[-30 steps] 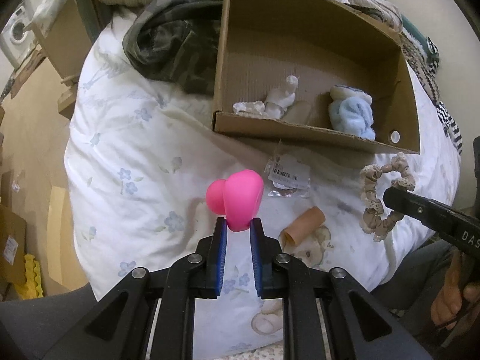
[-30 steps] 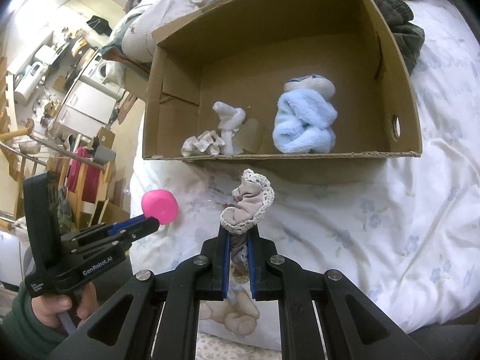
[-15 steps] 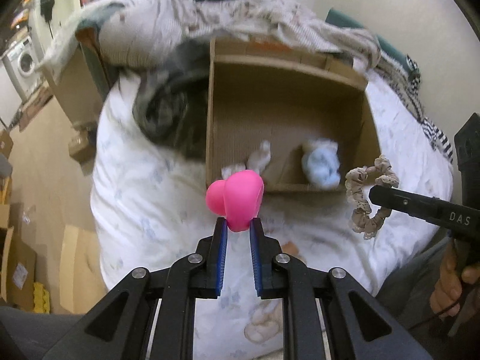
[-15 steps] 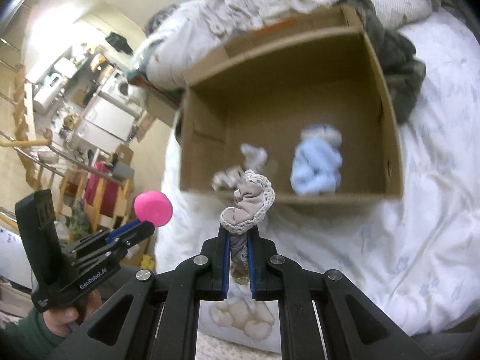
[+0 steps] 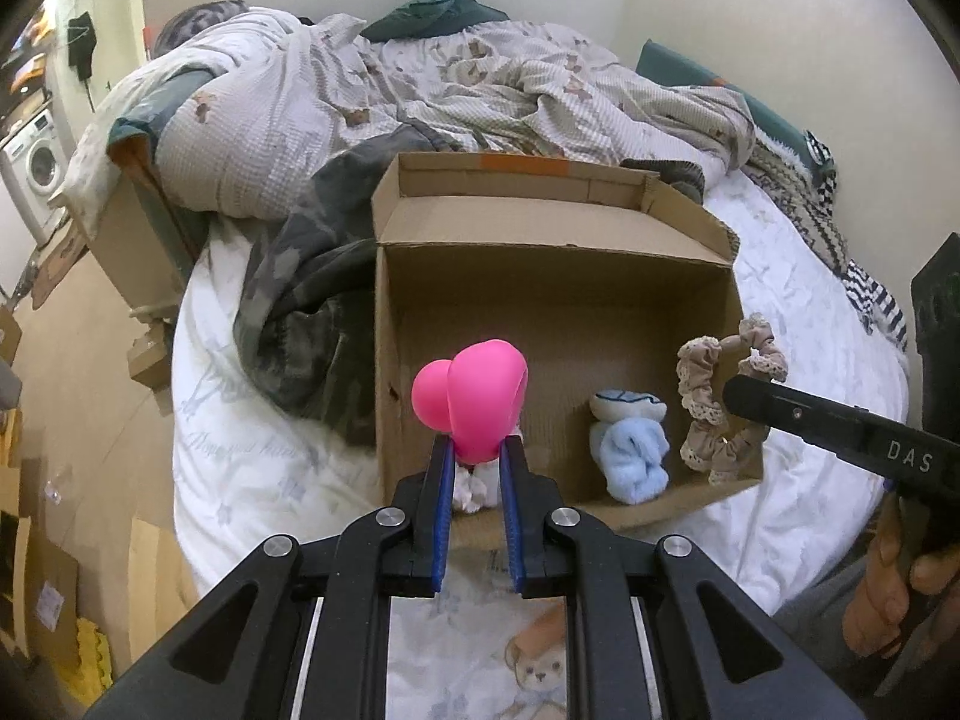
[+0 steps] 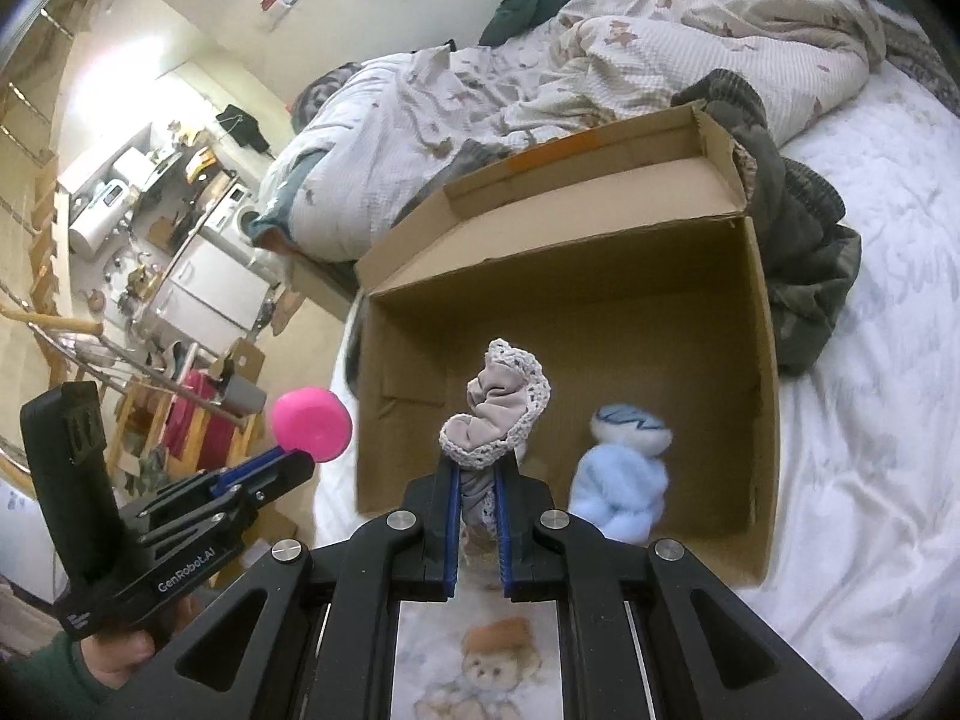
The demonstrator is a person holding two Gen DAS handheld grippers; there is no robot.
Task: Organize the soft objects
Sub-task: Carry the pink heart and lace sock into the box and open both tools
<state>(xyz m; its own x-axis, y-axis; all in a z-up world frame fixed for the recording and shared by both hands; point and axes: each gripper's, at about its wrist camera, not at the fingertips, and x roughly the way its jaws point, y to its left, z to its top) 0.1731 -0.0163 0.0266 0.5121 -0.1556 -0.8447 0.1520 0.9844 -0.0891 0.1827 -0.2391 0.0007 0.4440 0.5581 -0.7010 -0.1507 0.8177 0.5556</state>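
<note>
left hand-held gripper [image 5: 474, 459] clamps pink sponge [image 5: 480, 405] | right hand-held gripper [image 6: 478, 480] pinches scrunchie [image 6: 495, 408] (both above box [image 6: 762, 396])

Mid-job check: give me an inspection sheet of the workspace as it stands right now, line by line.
Surface: bed with white floral sheet.
Job's things: open cardboard box on the bed; light blue fuzzy bundle and a small white item inside.
Clutter: rumpled duvet and dark garment behind and beside the box.
Grippers: left gripper clamps a pink squishy toy; right gripper clamps a beige lace scrunchie; both held up before the box.
Cables: nothing seen.
Surroundings: washing machine, wooden floor, cream walls.
</note>
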